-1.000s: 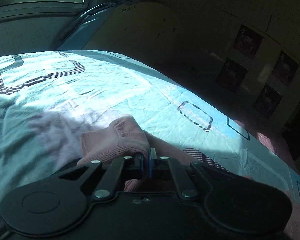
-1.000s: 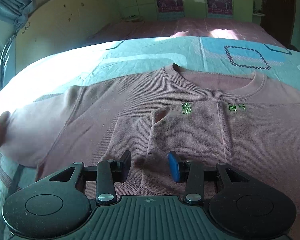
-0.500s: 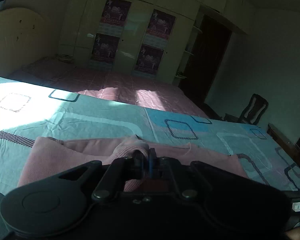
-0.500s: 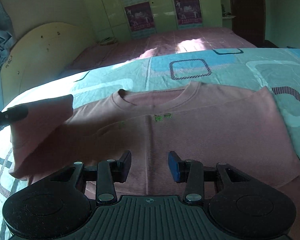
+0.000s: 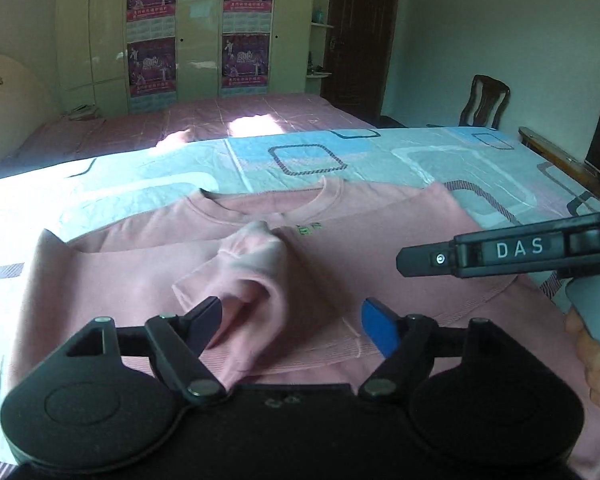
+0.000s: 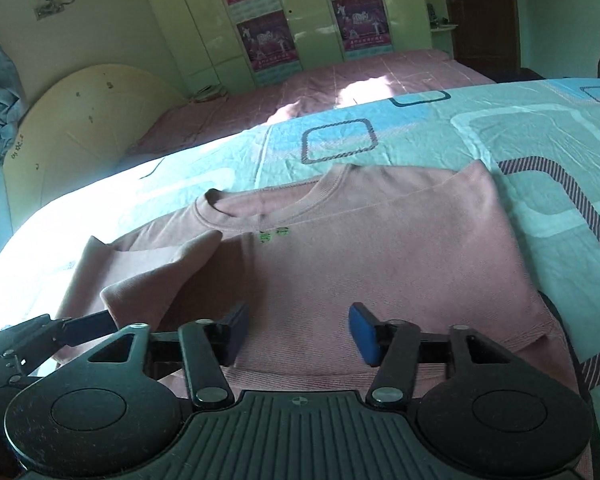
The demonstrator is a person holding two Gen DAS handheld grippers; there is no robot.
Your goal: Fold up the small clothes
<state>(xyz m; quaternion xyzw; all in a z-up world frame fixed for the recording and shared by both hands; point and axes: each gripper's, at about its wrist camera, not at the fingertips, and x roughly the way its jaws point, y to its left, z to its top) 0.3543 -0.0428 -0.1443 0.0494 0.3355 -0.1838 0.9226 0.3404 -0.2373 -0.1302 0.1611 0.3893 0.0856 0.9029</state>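
Observation:
A small pink sweater [image 5: 380, 240] lies flat on the bed, neck away from me, with small green lettering on the chest; it also shows in the right wrist view [image 6: 380, 248]. Its left sleeve [image 5: 252, 280] is folded across the body and lies loose and rumpled; it shows in the right wrist view too [image 6: 160, 280]. My left gripper [image 5: 292, 320] is open, the sleeve cuff just off its left finger. My right gripper [image 6: 296, 332] is open and empty above the sweater's lower front. It shows from the side in the left wrist view [image 5: 500, 252].
The bed has a light blue sheet [image 6: 500, 128] with rounded square patterns. A pink bed [image 5: 220, 120] lies beyond it. A cream headboard [image 6: 80, 120] stands at the left, a wooden chair [image 5: 484, 100] and a dark door at the far right.
My left gripper carried the sleeve rightward across the sweater, then opened and let it go. The right gripper stayed open and shifted slightly over the sweater.

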